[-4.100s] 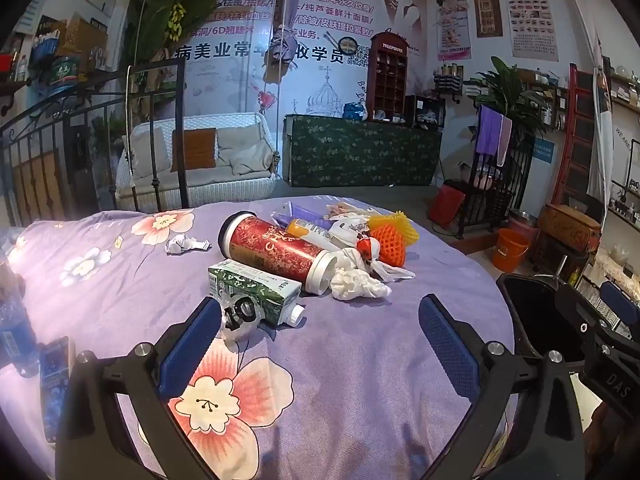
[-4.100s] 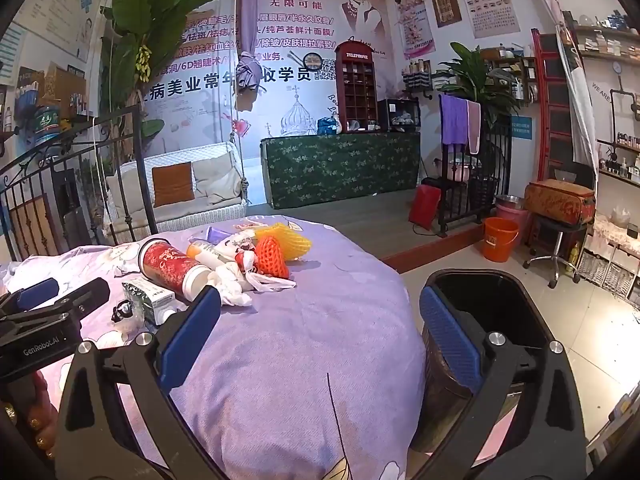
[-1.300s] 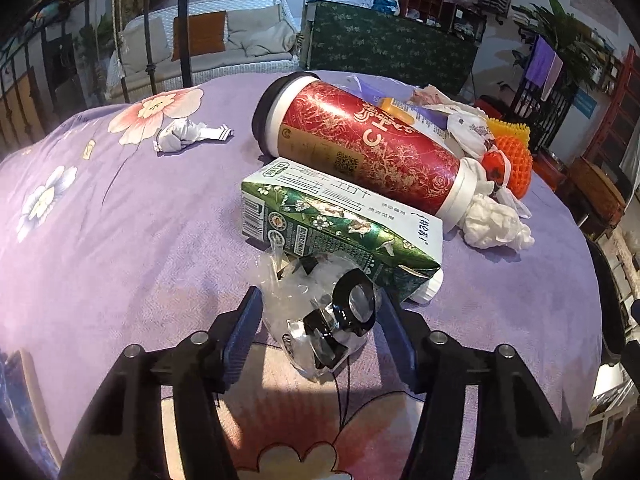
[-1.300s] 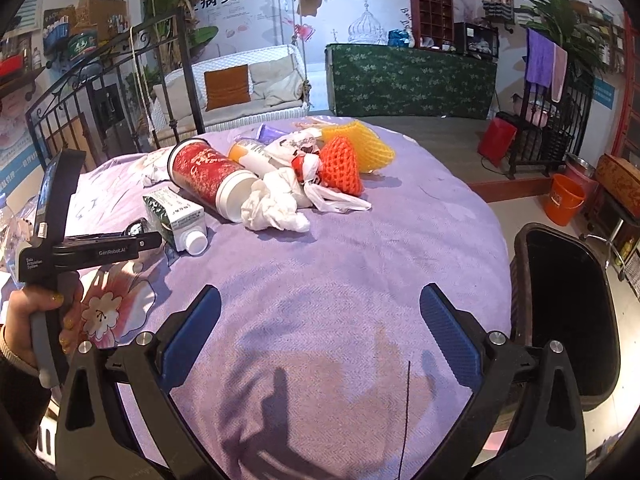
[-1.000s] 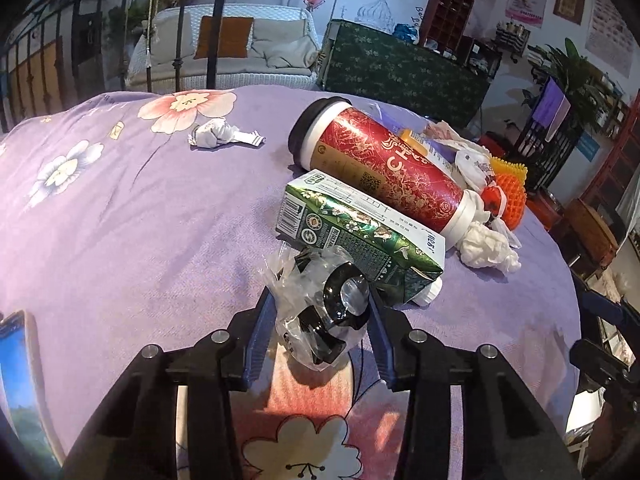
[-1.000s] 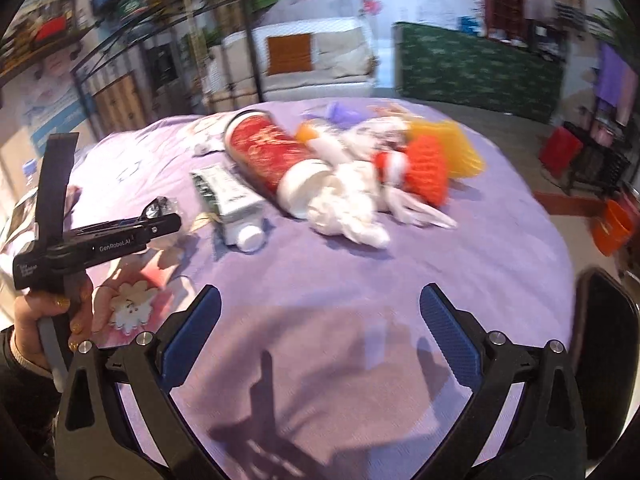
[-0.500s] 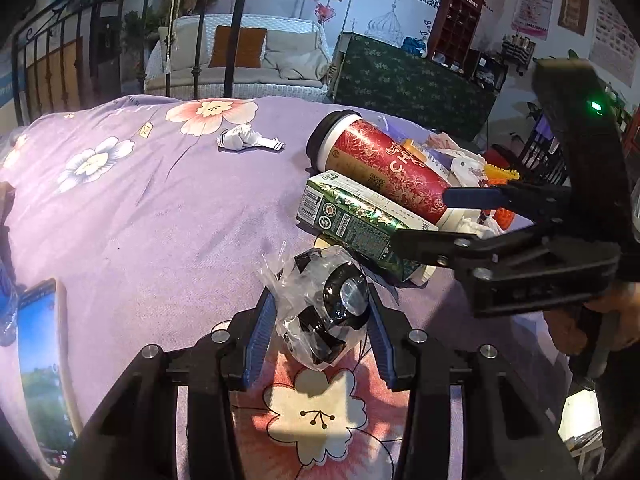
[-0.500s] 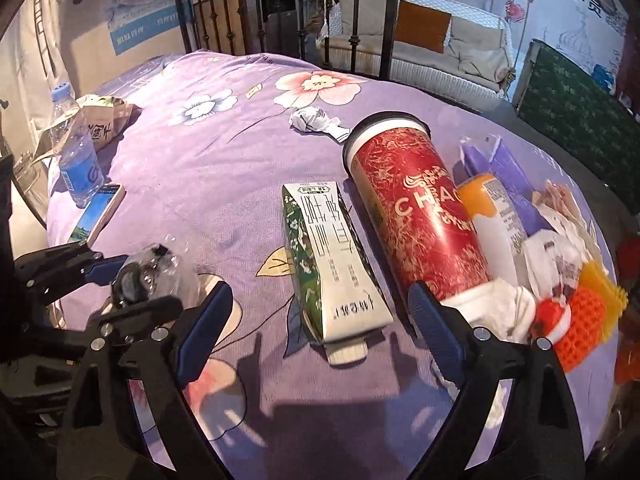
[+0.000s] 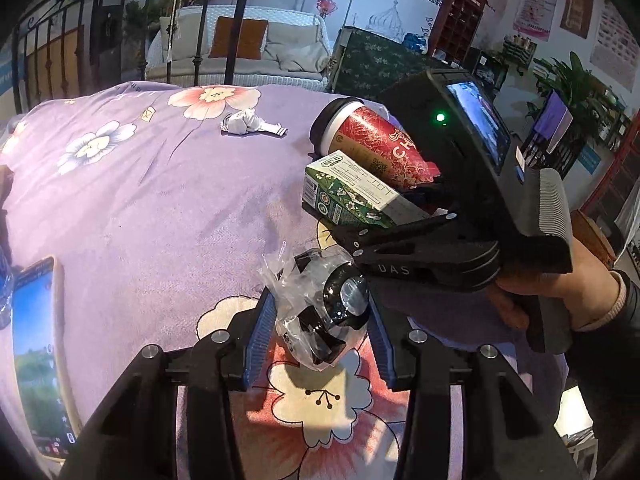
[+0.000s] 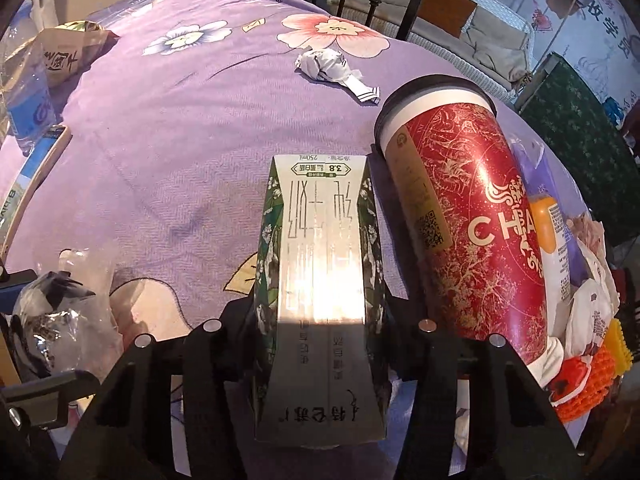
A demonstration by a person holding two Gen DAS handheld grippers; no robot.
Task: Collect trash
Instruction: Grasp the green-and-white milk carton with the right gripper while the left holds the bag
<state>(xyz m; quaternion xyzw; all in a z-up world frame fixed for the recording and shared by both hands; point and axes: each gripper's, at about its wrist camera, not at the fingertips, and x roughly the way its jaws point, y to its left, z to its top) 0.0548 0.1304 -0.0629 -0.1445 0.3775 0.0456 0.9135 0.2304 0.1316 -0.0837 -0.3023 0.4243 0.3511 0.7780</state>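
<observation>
Left gripper (image 9: 318, 334): blue pads pressed on both sides of a crumpled clear wrapper (image 9: 320, 308), gripping it just above the cloth.
Wrapper: clear plastic bunched around dark bits and a shiny black round piece; seen again at the lower left edge of the right wrist view.
Right gripper (image 10: 320, 320): pointed steeply down over the carton (image 10: 320, 280), jaws closing, one at each long side of it; pads hidden behind the carton's edges, contact not plainly visible.
Carton: green-and-white, lying flat on the cloth, lengthwise between the right jaws, white top face up, printed end pointing away from the camera.
Cup (image 10: 468, 224): tall red cup with gold pattern, on its side, just beside the carton's right side, black-rimmed end pointing away.
Paper wad (image 10: 328, 66): crumpled white scrap, alone on the cloth beyond the carton and cup, well apart from both grippers.
Trash pile (image 10: 580, 320): orange-capped tube, white wrappers, red and yellow foam netting, bunched on the far side of the cup.
Cloth (image 10: 160, 140): purple with large flowers, covering the round table.
Phone (image 9: 38, 356): flat at the cloth's left edge, screen lit.
Bottle (image 10: 28, 112): clear with blue label, near the phone.
Hand (image 9: 560, 292): wrapped around the right gripper's handle, dark sleeve at the wrist.
</observation>
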